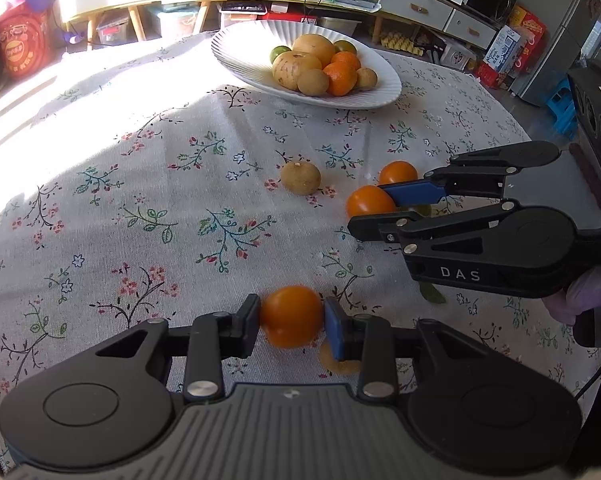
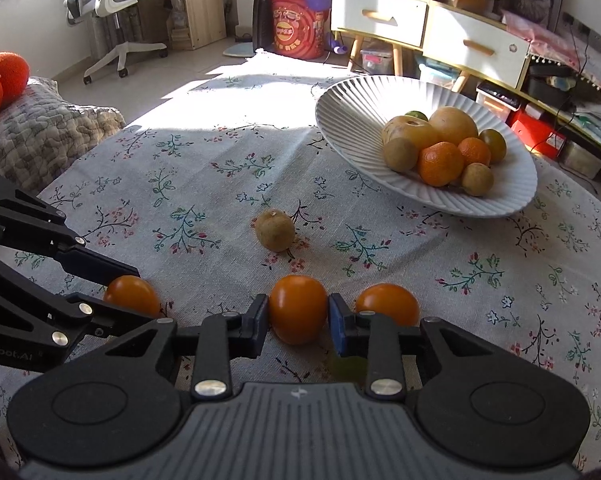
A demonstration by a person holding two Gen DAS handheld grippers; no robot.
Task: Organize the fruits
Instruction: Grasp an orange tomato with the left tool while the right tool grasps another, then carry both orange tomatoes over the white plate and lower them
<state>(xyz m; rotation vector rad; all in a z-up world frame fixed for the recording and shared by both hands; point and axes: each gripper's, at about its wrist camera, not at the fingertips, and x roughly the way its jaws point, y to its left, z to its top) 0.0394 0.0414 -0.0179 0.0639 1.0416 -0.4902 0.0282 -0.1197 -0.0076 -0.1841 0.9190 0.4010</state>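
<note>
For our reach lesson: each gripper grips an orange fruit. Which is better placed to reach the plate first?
Probably right: the right gripper with the right-held fruit sits farther forward, nearer the white plate, than the left gripper with the left-held fruit.

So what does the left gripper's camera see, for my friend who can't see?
The left gripper squeezes an orange tomato above a flowery tablecloth. To its right, the right gripper closes around another tomato. A white bowl of fruit sits farther back.
</note>
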